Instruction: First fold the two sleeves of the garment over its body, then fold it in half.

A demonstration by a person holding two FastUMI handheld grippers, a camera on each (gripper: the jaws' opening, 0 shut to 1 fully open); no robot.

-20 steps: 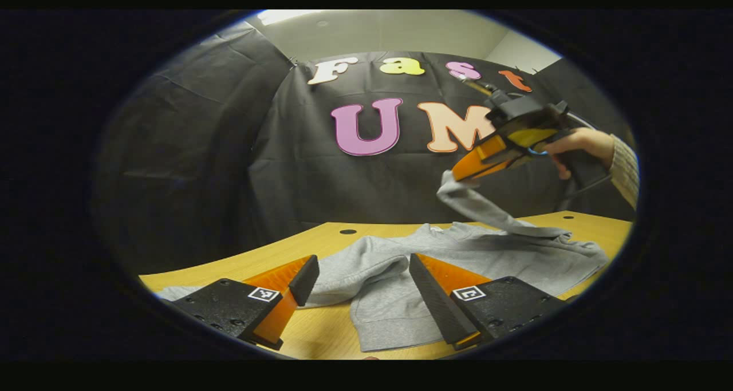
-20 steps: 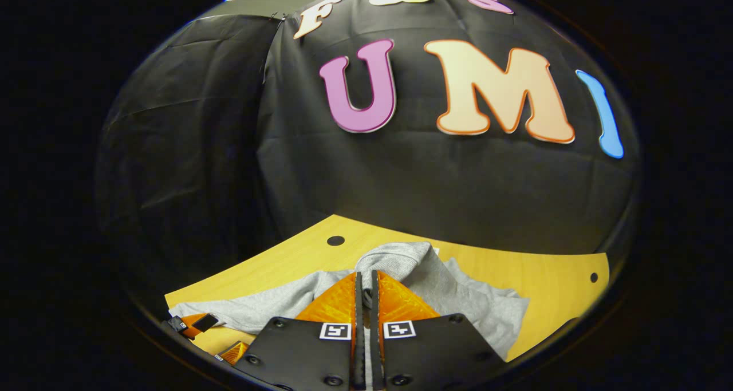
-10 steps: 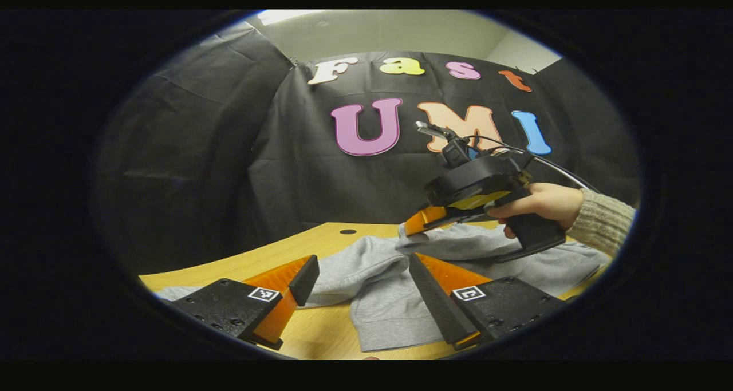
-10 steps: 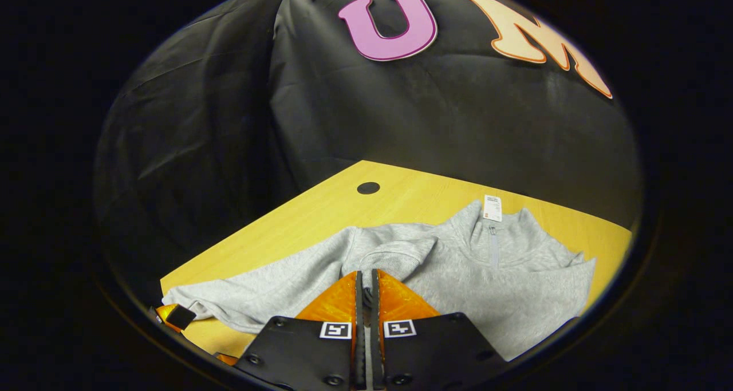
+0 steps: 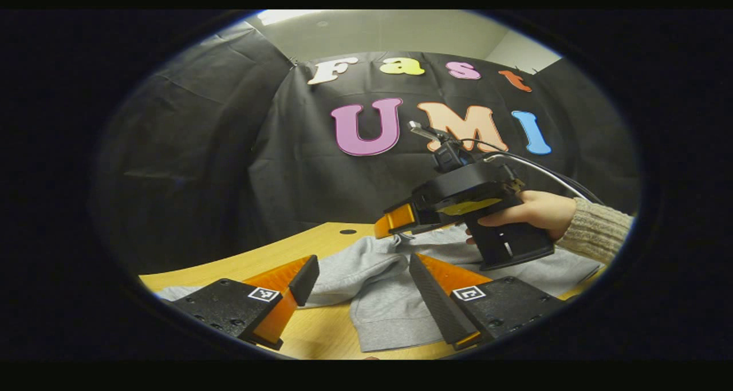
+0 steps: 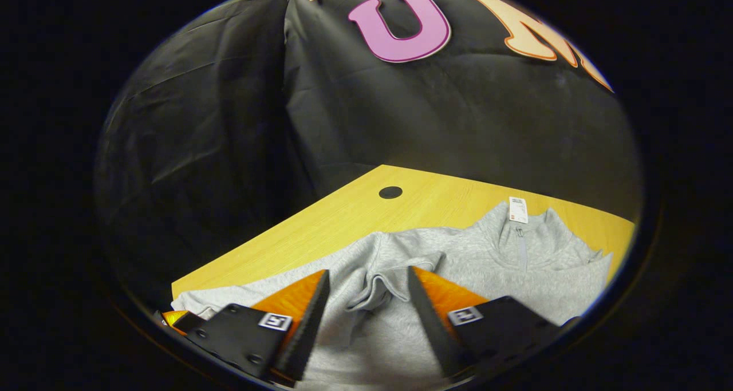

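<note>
Lying flat on the wooden table (image 6: 343,219): a grey garment (image 6: 458,265), collar and short zip pointing toward the black booth wall (image 6: 229,122), a white tag (image 6: 517,209) sticking up at the neck. Hanging just above the garment's body in the right gripper view: the right gripper (image 6: 366,299), fingers spread wide, nothing pinched between them. Resting in the gap between those fingers: a bunched sleeve cuff (image 6: 372,291), lying on the grey body, free of both fingers. Showing at the lower left edge of that view: a corner of the other gripper, low by the table edge.

Hovering low over the near side of the table in the left gripper view: the left gripper (image 5: 361,288), fingers also wide apart and holding nothing. Spreading between and beyond them: the garment (image 5: 383,299), its ribbed hem near the right-hand finger, a fold of cloth humped up in the middle. Floating farther off over the garment: the right gripper (image 5: 385,226), gripped by a hand (image 5: 532,213) in a knitted sleeve (image 5: 595,230), a cable trailing from its top. Sitting on the table near the wall: a dark round hole (image 5: 347,231), also visible in the right gripper view, past the garment's shoulder.
</note>
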